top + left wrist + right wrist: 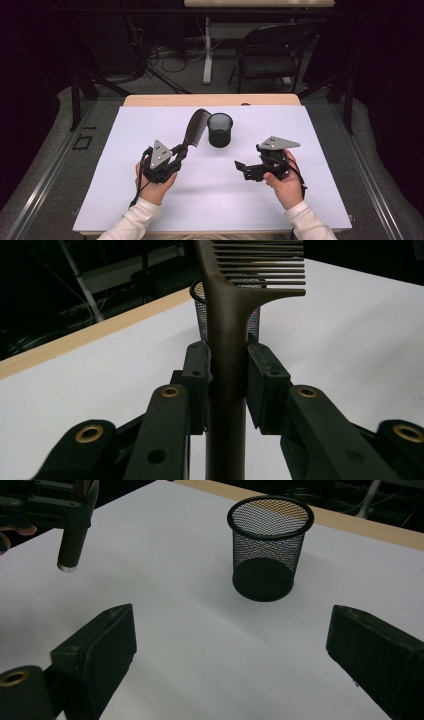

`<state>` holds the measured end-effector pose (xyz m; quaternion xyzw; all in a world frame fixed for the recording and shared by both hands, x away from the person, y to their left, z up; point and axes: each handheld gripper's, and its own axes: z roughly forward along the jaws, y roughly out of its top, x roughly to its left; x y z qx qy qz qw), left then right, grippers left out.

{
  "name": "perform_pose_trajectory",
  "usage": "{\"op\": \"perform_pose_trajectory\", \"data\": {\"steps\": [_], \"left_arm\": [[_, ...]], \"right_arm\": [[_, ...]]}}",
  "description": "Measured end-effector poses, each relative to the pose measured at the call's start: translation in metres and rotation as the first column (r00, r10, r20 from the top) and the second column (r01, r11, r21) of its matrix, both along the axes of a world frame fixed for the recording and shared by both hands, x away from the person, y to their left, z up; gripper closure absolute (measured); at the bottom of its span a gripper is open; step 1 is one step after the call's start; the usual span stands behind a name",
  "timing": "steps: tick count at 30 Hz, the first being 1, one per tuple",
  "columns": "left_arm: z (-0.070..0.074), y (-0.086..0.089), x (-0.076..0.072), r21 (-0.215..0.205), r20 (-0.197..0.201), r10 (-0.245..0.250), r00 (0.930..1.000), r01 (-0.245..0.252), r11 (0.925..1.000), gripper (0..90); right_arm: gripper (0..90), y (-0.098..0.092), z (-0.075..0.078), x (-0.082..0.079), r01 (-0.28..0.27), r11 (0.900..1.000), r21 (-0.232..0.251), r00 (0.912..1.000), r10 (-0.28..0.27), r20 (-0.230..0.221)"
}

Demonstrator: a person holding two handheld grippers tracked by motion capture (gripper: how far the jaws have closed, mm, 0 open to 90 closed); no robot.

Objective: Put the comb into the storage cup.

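White surface (310, 200): our left tongs (181, 150) clamp the comb (196, 127); right tongs (239, 166) gape empty. We should tip the comb upright over the mesh cup (220, 130).

The left claw (176, 154) is clamped tight (pointing up and away), while the right claw (241, 168) gapes wide, pointing left.

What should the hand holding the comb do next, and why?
Probably carry the comb over the mesh cup and lower it in. The left gripper is shut on its handle, the cup stands empty beside it, and the right gripper is open and holds nothing.
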<state>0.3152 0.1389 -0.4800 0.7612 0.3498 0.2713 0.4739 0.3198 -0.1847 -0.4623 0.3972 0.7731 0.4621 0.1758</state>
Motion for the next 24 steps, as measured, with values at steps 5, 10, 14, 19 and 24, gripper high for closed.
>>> {"op": "perform_pose_trajectory", "data": {"steps": [5, 10, 14, 19, 24], "left_arm": [[0.0, 0.001, 0.0, 0.0, -0.001, 0.001, 1.0, -0.001, 1.0, 72.7], [0.0, 0.002, 0.001, -0.002, -0.005, 0.001, 1.0, -0.001, 1.0, 72.8], [0.0, 0.003, 0.002, -0.004, -0.007, 0.003, 1.0, -0.003, 1.0, 72.8], [0.0, 0.003, 0.002, -0.005, -0.007, 0.006, 1.0, -0.006, 1.0, 72.8], [0.0, 0.004, 0.003, -0.008, -0.006, 0.009, 0.9999, -0.009, 0.9999, 72.8]], "right_arm": [[4.8, 0.01, 0.001, 0.009, 0.002, 1.0, -0.01, 0.9996, -0.002, -0.028], [4.8, 0.02, 0.002, 0.017, 0.011, 1.0, -0.009, 0.9986, -0.012, -0.052], [4.8, 0.027, 0.003, 0.023, 0.008, 1.0, -0.01, 0.9975, -0.008, -0.07], [5.0, 0.033, 0.003, 0.029, -0.006, 1.0, -0.017, 0.9963, 0.004, -0.085], [7.6, 0.038, 0.005, 0.032, -0.013, 1.0, -0.005, 0.9965, 0.012, -0.083]]}}
